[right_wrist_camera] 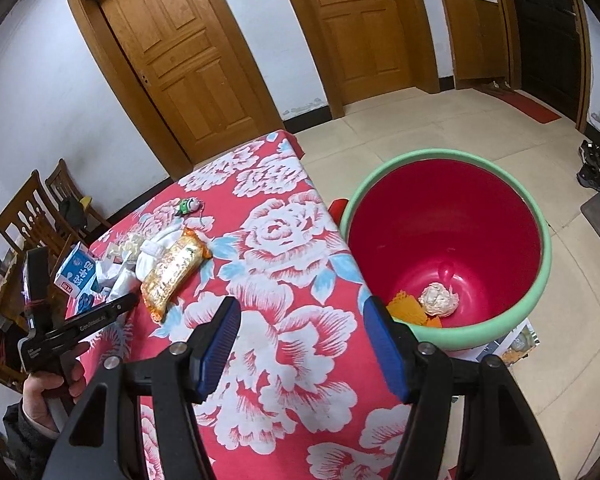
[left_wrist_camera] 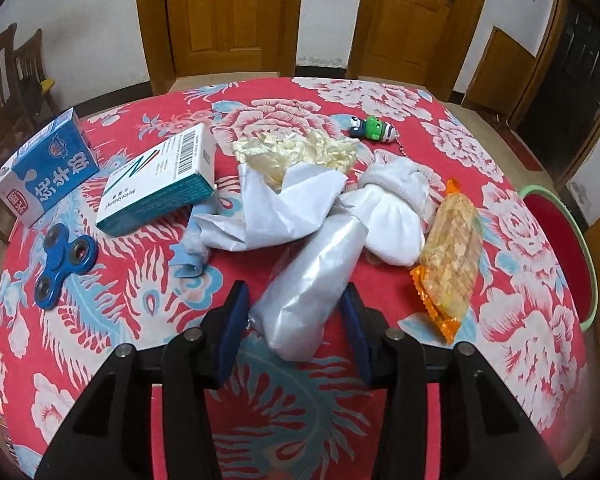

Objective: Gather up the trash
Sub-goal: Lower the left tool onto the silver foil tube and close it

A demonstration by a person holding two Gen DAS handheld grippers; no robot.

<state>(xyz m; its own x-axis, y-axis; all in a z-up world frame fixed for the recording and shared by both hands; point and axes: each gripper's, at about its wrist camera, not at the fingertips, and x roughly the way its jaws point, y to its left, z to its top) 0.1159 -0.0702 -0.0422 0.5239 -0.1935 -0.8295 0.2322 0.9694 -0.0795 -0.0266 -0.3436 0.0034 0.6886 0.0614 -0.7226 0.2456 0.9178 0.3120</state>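
Observation:
My left gripper is open, its blue pads either side of the near end of a clear plastic bag lying on the red flowered tablecloth. Beyond it lie crumpled white paper, a cream wrapper, a white cloth bundle and an orange snack packet. My right gripper is open and empty above the table's right edge, beside the red bin with a green rim, which holds a crumpled paper ball and orange scraps. The snack packet shows there too.
A blue milk carton, a teal medicine box, a blue fidget spinner and a small green toy lie on the table. Wooden chairs stand left. Doors and tiled floor lie beyond. The bin's rim shows right.

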